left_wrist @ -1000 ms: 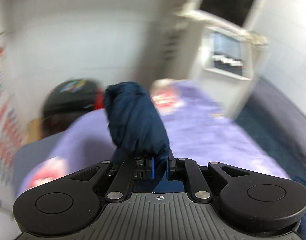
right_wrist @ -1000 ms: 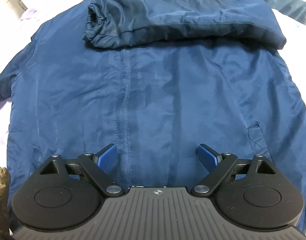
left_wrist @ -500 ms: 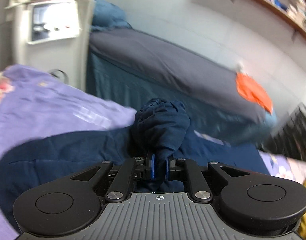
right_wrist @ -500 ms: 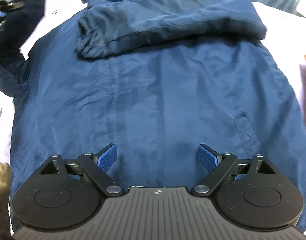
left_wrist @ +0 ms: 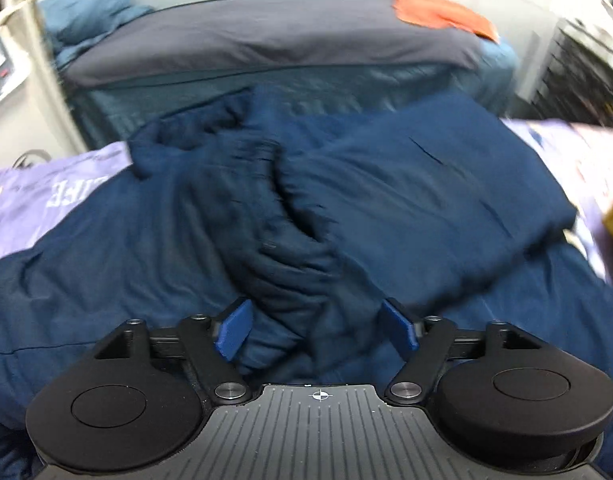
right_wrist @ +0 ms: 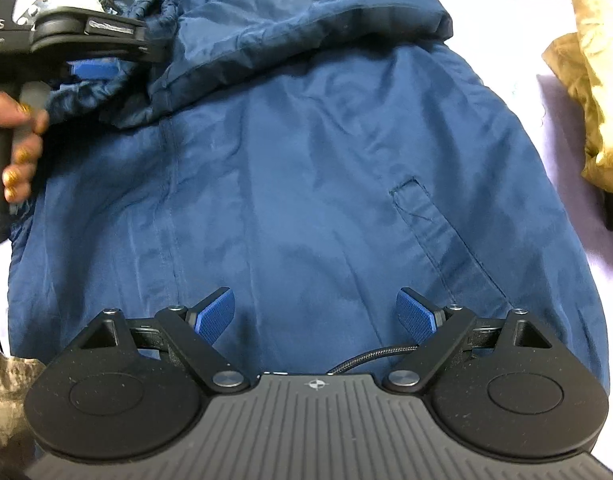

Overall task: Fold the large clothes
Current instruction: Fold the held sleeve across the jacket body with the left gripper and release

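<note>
A large navy blue jacket [right_wrist: 314, 184] lies spread on a lilac bedsheet [right_wrist: 546, 92]. Its right sleeve [right_wrist: 306, 28] is folded across the chest. Its left sleeve [left_wrist: 274, 240] lies bunched across the chest, its cuff between the open blue pads of my left gripper [left_wrist: 316, 330]. The left gripper also shows in the right wrist view [right_wrist: 106, 54] at the upper left, held by a hand. My right gripper [right_wrist: 316, 314] is open and empty, just above the jacket's lower front near a pocket slit [right_wrist: 426, 216].
A second bed with a grey cover [left_wrist: 266, 36] stands beyond, with an orange cloth [left_wrist: 442, 14] on it. A golden cloth [right_wrist: 598, 92] lies at the right of the sheet. A white unit [left_wrist: 2, 64] stands at the far left.
My left gripper swung the left sleeve over onto the jacket's chest and opened, letting the sleeve go. My right gripper stayed open over the lower front, drifting slightly.
</note>
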